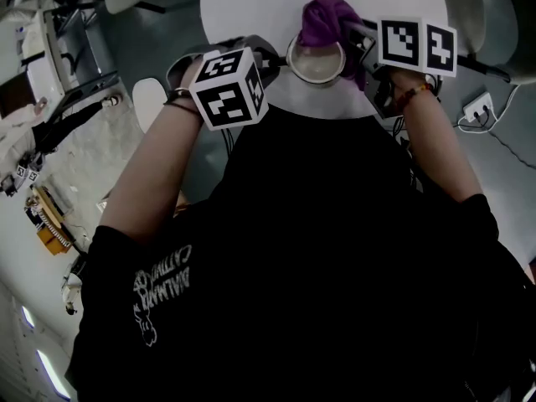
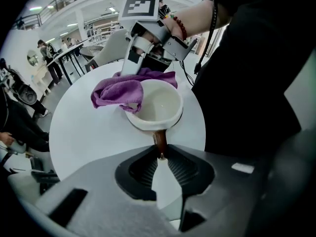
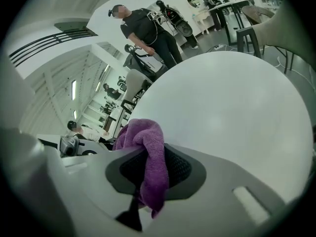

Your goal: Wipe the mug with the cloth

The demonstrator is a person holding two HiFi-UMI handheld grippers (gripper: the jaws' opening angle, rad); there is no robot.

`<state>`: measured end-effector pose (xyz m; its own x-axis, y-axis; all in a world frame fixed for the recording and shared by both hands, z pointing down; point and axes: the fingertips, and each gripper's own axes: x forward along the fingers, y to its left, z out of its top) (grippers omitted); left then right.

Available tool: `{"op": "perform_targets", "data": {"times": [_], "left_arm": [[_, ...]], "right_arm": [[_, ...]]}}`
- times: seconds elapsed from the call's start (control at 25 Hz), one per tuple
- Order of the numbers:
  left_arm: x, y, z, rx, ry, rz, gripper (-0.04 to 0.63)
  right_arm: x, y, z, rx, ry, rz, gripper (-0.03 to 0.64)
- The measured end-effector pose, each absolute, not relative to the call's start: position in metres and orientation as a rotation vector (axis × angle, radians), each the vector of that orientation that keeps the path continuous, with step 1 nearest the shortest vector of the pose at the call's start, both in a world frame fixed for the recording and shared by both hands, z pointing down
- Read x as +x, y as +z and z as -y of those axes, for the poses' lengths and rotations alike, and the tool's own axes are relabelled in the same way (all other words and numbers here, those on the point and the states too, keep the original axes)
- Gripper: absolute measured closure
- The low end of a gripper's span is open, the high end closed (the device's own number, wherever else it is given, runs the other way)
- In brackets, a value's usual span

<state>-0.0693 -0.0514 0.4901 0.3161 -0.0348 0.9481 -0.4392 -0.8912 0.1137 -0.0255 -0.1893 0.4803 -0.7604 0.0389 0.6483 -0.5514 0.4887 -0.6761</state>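
A cream mug [image 1: 316, 64] stands on the round white table [image 1: 243, 7], near the edge closest to me. Its brown handle [image 2: 159, 140] is pinched between the jaws of my left gripper [image 2: 160, 157], which points steeply down. A purple cloth [image 1: 325, 19] lies bunched against the mug's far rim and hangs partly over it [image 2: 121, 90]. My right gripper [image 3: 148, 168] is shut on the cloth [image 3: 150, 147], whose folds fill the gap between its pads. In the left gripper view the right gripper [image 2: 143, 48] reaches in from behind the mug [image 2: 155, 105].
A light chair [image 1: 465, 7] stands past the table at the right. On the floor lies a power strip [image 1: 479, 107] with cables. A person in black [image 3: 143, 28] stands beyond the table [image 3: 237, 107]. More tables and chairs [image 2: 74, 53] fill the room behind.
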Motion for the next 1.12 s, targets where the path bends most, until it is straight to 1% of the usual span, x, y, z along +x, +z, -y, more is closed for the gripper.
{"op": "perform_targets", "data": {"times": [0.28,0.52,0.96,1.12], "left_arm": [[-0.065,0.491,0.051,2.205,1.571,0.501,0.528],[-0.086,0.486,0.056,2.175,1.567,0.54,0.528],[-0.082,0.492,0.06,2.14,1.548,0.625,0.526],[-0.083,0.491,0.062,2.137,1.54,0.653,0.526]], "right_arm": [[-0.028,0.481,0.19,0.404,1.223,2.152,0.54],[-0.059,0.474,0.195,0.366,1.035,2.167,0.54],[-0.068,0.474,0.193,0.303,0.879,2.164,0.543],[-0.077,0.473,0.192,0.278,0.769,2.174,0.546]]}}
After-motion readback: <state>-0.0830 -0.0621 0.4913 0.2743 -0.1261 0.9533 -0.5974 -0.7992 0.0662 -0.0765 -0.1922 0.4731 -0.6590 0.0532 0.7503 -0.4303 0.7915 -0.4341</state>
